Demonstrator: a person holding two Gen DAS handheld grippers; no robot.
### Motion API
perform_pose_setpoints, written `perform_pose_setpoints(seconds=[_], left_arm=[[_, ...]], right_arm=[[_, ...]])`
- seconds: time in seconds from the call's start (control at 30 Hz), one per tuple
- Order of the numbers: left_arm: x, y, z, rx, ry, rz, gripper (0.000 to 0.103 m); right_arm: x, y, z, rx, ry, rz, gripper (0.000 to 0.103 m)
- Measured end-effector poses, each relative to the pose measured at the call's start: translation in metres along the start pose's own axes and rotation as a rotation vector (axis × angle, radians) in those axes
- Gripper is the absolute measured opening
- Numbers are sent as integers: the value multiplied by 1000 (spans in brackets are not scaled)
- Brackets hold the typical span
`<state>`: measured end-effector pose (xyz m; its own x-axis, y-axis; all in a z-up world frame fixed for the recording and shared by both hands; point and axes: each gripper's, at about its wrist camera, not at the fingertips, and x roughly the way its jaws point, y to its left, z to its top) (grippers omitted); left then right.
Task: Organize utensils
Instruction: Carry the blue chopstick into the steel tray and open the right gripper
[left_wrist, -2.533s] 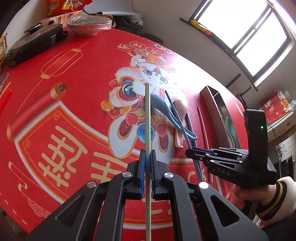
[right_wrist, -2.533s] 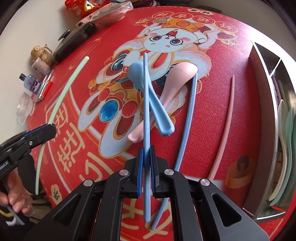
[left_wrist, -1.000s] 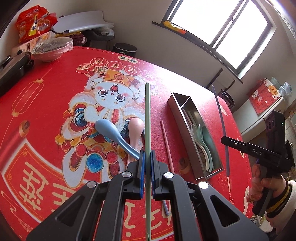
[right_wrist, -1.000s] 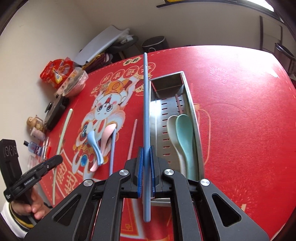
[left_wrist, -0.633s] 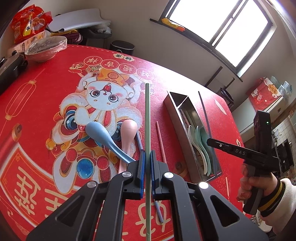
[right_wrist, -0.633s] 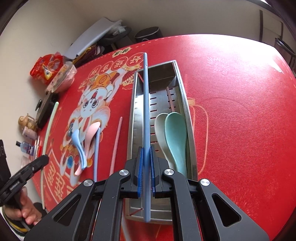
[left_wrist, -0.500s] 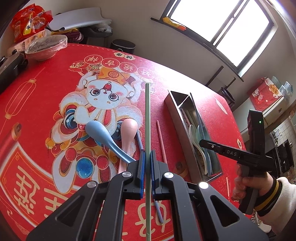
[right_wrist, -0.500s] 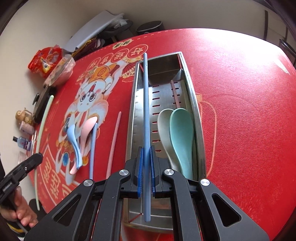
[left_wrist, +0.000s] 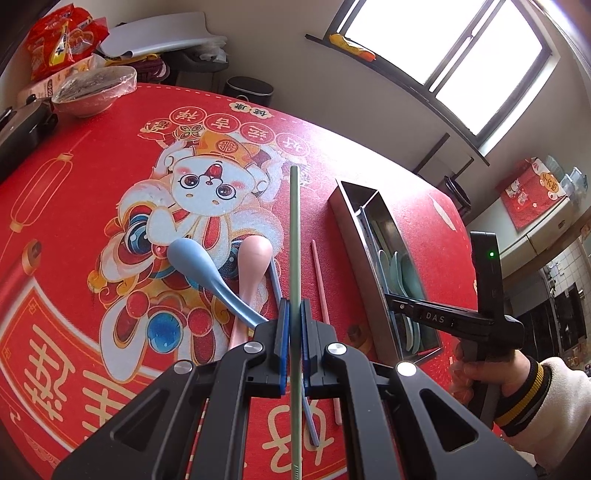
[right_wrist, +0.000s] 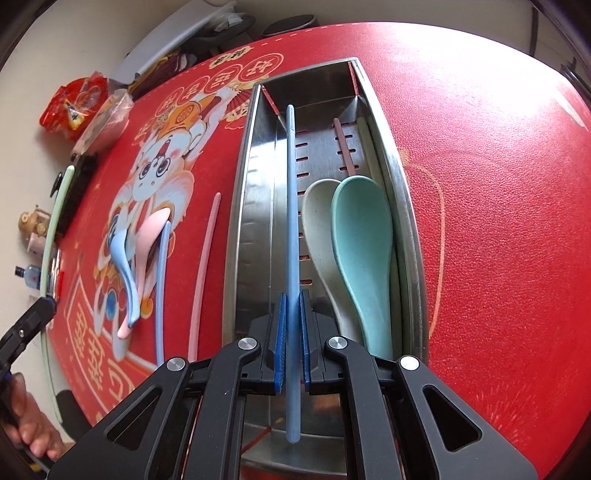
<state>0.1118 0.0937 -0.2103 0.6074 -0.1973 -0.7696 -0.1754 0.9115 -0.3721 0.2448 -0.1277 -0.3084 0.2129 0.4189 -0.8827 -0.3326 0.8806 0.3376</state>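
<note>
My right gripper (right_wrist: 291, 295) is shut on a blue chopstick (right_wrist: 291, 206) and holds it low over the left side of the steel utensil tray (right_wrist: 240, 177). A beige spoon (right_wrist: 319, 221), a teal spoon (right_wrist: 364, 236) and a brown chopstick (right_wrist: 343, 147) lie in the tray. My left gripper (left_wrist: 294, 306) is shut on a green chopstick (left_wrist: 294, 240) above the red mat. A blue spoon (left_wrist: 201, 267), a pink spoon (left_wrist: 251, 273), a blue chopstick (right_wrist: 161, 288) and a pink chopstick (left_wrist: 320, 284) lie on the mat, left of the tray (left_wrist: 364, 243).
A covered bowl (left_wrist: 94, 90), a snack bag (left_wrist: 61, 37) and a black case (left_wrist: 22, 129) sit at the table's far left edge. Small bottles and a figurine (right_wrist: 33, 229) stand at the left edge in the right wrist view.
My right gripper has carried the blue chopstick from the mat over to the tray and lowered it inside. My left gripper has swung right and lifted with the green chopstick.
</note>
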Motion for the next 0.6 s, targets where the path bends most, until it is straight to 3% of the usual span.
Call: perform_pose_setpoints(seconds=[0.23,0.6], left_arm=[[3,-13,-1,10,9,-9,5],[6,-33,-3,36,21,-24,5]], right_arm=[[-7,1,-5,9,-8,15,9],[-55,-5,-24,38,-115,13,9]])
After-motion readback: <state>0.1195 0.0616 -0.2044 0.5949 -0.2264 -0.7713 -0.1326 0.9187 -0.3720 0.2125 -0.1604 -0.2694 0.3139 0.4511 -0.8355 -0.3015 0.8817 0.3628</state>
